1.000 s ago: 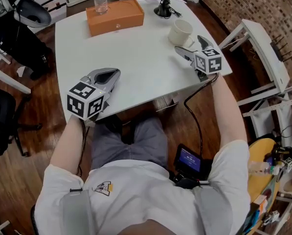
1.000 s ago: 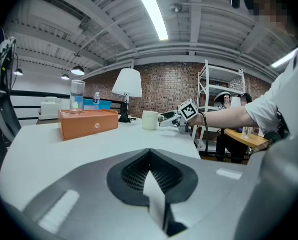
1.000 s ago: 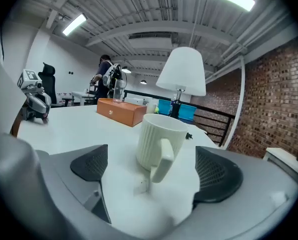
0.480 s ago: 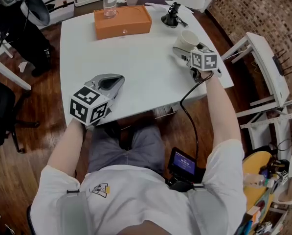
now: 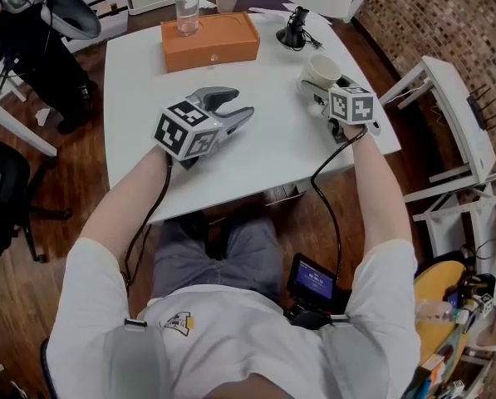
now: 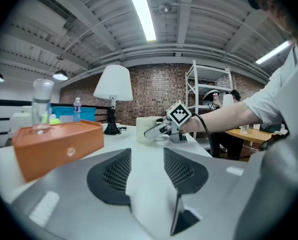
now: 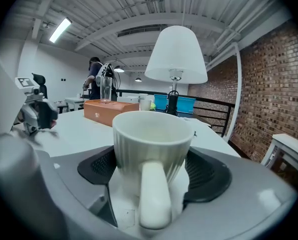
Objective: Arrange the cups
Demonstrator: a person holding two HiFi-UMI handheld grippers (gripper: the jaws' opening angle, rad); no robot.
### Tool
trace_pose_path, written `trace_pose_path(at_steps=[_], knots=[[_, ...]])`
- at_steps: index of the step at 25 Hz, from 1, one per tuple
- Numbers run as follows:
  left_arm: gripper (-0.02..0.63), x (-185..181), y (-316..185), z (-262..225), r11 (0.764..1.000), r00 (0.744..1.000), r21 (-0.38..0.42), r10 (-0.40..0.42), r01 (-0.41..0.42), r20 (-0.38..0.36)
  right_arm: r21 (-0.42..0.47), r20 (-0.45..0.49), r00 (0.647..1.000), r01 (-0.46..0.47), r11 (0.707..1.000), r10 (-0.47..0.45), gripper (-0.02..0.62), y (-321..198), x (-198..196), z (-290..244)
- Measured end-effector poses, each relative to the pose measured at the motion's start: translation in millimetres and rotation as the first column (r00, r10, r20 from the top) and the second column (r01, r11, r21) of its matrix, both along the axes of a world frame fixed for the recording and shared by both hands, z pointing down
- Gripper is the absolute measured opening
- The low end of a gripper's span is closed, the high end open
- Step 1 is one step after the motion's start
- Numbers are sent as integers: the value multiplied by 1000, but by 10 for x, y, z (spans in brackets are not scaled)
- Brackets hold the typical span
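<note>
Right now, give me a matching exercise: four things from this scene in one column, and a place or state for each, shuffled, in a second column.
Things:
1. white mug
2. clear glass
3. orange box
4. left gripper

Places or states:
A. stands on top of the orange box
B. jaws apart, nothing between them
C. between the jaws of the right gripper
D. lies near the far edge of the table

Pairs: 1-C, 2-A, 3-D, 4-B.

Note: the left gripper's jaws have just been opening; the right gripper's jaws have just been closing on the white mug.
</note>
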State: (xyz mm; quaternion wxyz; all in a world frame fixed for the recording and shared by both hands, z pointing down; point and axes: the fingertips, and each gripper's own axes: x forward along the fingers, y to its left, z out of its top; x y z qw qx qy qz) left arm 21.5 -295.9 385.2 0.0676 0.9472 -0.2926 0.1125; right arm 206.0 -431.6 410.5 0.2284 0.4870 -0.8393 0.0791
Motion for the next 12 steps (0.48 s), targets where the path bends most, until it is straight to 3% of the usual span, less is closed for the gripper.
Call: trace_pose_path(at_steps=[2, 6, 12], knots=[[200, 346, -296, -90, 995, 996, 57, 79, -82, 39, -2, 5, 999, 35, 999, -35, 426, 22, -29, 6], [311, 986, -788, -244, 957, 959, 147, 225, -251, 173, 2, -10, 992, 126, 992, -126, 426, 65, -79, -4], [330, 1416, -924, -324, 926, 921, 58, 364, -374, 142, -8, -32, 925, 377, 926, -377, 426, 323, -317, -66]])
